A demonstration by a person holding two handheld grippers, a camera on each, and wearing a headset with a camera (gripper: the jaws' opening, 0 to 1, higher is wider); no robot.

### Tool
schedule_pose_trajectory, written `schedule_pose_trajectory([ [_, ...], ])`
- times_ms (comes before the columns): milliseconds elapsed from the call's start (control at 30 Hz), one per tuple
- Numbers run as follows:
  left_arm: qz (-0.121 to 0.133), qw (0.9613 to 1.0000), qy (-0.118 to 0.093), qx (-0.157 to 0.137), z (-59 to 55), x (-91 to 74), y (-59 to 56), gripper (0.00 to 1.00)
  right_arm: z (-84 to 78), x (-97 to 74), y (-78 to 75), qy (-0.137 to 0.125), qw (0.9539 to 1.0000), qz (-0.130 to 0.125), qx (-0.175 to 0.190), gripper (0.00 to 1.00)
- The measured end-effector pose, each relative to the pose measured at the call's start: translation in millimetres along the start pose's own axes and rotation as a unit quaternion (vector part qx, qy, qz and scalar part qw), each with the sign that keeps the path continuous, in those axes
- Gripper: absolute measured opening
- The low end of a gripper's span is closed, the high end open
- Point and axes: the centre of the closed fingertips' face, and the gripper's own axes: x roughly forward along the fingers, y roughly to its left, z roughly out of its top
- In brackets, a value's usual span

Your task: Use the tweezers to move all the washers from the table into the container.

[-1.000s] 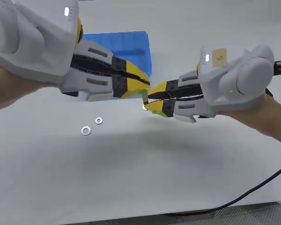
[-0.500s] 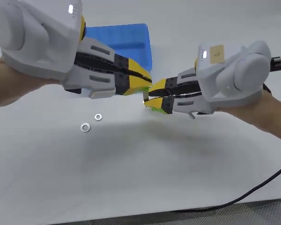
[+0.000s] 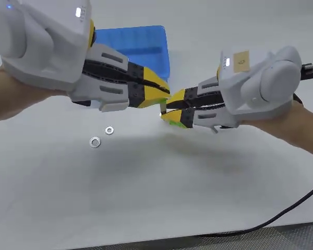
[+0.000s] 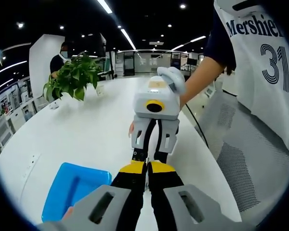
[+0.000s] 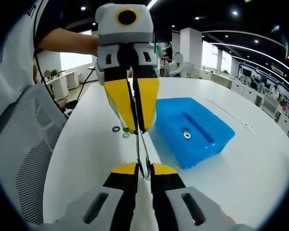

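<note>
The thin metal tweezers (image 5: 139,149) run between the two grippers, which meet tip to tip above the white table. My right gripper (image 5: 143,170) is shut on their near end. My left gripper (image 5: 136,129) comes in from the top of the right gripper view and is shut on the other end. In the head view the left gripper (image 3: 164,92) and the right gripper (image 3: 168,110) nearly touch, and a tweezer tip (image 3: 161,112) shows between them. Two washers (image 3: 95,141) (image 3: 110,130) lie on the table to the left. The blue container (image 3: 146,47) holds one washer (image 5: 187,134).
A black cable (image 3: 281,211) crosses the table's near right corner. A person in a numbered jersey (image 4: 260,62) holds the grippers beside a mesh chair (image 5: 29,144). A potted plant (image 4: 72,79) stands far off on the long white table (image 3: 161,182).
The two grippers have drawn a little closer, tip to tip. The view has shifted slightly; the washers and the container have not moved on the table.
</note>
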Motion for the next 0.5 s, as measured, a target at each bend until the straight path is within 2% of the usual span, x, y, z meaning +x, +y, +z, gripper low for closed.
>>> schedule_pose_trajectory([
  [300, -0.001, 1.0000, 0.005, 0.001, 1.1, -1.2, -3.9, 0.06, 1.1, -0.2, 4.1, 0.009, 0.9999, 0.006, -0.006, 0.10],
  [500, 0.003, 1.0000, 0.002, 0.007, 8.4, -9.1, -8.2, 0.06, 11.7, -3.1, 8.2, 0.001, 1.0000, 0.005, -0.006, 0.10],
])
